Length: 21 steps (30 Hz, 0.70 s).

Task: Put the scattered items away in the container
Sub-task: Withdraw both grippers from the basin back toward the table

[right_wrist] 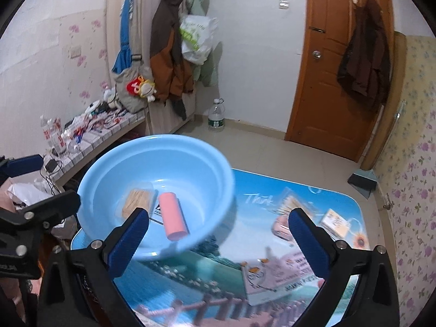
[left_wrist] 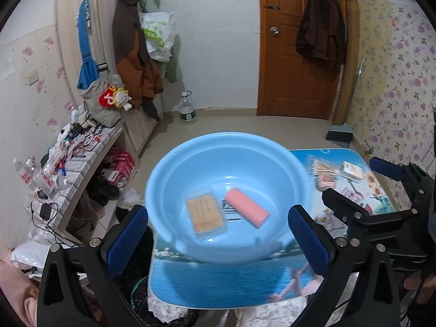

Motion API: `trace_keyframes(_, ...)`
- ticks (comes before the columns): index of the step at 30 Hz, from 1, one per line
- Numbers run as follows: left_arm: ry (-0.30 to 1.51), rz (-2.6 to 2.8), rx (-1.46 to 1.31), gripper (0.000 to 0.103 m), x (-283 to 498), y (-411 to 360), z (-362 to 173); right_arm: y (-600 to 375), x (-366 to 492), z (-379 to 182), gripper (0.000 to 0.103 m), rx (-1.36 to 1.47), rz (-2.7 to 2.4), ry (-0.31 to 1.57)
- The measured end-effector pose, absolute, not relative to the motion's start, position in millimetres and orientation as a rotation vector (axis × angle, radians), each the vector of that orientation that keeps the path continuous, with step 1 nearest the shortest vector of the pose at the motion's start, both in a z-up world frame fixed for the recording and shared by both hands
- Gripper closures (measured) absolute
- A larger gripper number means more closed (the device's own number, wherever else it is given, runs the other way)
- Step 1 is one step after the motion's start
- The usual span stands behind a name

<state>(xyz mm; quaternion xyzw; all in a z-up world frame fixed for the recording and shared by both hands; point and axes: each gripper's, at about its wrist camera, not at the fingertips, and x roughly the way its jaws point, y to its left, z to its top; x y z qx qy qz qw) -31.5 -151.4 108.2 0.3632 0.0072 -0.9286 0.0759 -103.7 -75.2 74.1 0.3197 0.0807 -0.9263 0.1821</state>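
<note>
Glossy smooth plastic basin (left_wrist: 163, 179) on a printed glossy table (left_wrist: 218, 280).

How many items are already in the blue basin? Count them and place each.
2. A clear box of wooden sticks lies left on the blue basin floor; a pink roll lies right beside it. Nothing seems hidden.

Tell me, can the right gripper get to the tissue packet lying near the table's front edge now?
Probably yes. The right gripper is open and empty, and the tissue packet lies flat on the table just beneath it, apart from the blue basin, with nothing covering it.
</note>
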Motion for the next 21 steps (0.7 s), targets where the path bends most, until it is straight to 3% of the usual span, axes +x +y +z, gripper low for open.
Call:
trace_keyframes(10,0.004,-2.853,1.102,0.0,-35,-87,112,29,-80,90,0.0,0.868,-2.764,0.09)
trace_keyframes(21,-0.088,-2.928,1.158,0.0,-51,-22,105,124,-69,61,0.0,0.952,-2.861,0.02)
